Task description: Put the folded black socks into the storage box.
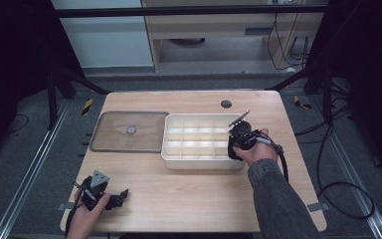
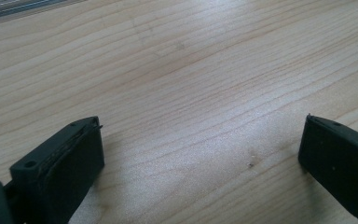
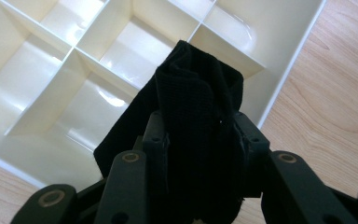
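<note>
Cloth (image 3: 193,121), black and folded, sits pinched in my right gripper (image 3: 200,135) above the divided box (image 3: 279,65); my left gripper (image 2: 200,149) gapes wide, holding nothing.

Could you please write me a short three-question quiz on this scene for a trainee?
1. True or false: the right tongs grip a folded black cloth.
2. What lies on the table left of the white compartment tray? A) clear lid B) plate C) book
3. Are the left tongs holding anything?

Key: 1 true. 2 A, the clear lid. 3 No, they stand open over bare wood.
</note>
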Demonstrator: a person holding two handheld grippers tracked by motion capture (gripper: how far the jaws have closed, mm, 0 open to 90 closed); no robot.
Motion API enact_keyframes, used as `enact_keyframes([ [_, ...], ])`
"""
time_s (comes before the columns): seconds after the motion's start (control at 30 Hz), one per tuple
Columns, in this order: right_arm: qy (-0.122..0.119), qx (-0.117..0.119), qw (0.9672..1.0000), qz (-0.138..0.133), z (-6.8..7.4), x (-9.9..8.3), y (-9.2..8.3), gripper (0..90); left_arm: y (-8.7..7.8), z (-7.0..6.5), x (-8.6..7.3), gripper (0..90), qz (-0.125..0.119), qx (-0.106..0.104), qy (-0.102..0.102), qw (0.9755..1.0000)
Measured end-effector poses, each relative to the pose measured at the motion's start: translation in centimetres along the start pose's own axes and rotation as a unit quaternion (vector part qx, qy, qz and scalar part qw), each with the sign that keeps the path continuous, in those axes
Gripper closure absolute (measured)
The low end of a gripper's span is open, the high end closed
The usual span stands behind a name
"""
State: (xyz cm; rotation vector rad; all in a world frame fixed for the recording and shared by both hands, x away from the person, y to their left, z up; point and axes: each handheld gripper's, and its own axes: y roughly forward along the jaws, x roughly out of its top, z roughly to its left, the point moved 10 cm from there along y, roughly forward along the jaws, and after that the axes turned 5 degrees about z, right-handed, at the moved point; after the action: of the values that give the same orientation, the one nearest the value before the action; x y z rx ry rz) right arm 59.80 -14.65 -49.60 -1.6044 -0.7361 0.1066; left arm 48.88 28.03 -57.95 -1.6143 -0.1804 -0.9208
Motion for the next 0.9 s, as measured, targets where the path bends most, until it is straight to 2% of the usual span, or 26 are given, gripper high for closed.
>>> enact_keyframes([
  [0.17,-0.013,-0.009,0.9998,0.008,0.4,-0.2,0.3,64.2,0.0,0.0,0.0,0.0,-0.002,0.0,-0.002,1.0],
  [0.33,-0.012,-0.014,0.9997,0.014,0.7,-0.4,0.6,64.5,0.0,0.0,0.0,0.0,-0.001,0.001,-0.001,1.0],
  [0.9,-0.01,-0.006,0.9995,0.029,1.0,-1.0,1.1,64.2,0.0,-0.2,0.0,0.0,0.0,0.0,0.001,1.0],
])
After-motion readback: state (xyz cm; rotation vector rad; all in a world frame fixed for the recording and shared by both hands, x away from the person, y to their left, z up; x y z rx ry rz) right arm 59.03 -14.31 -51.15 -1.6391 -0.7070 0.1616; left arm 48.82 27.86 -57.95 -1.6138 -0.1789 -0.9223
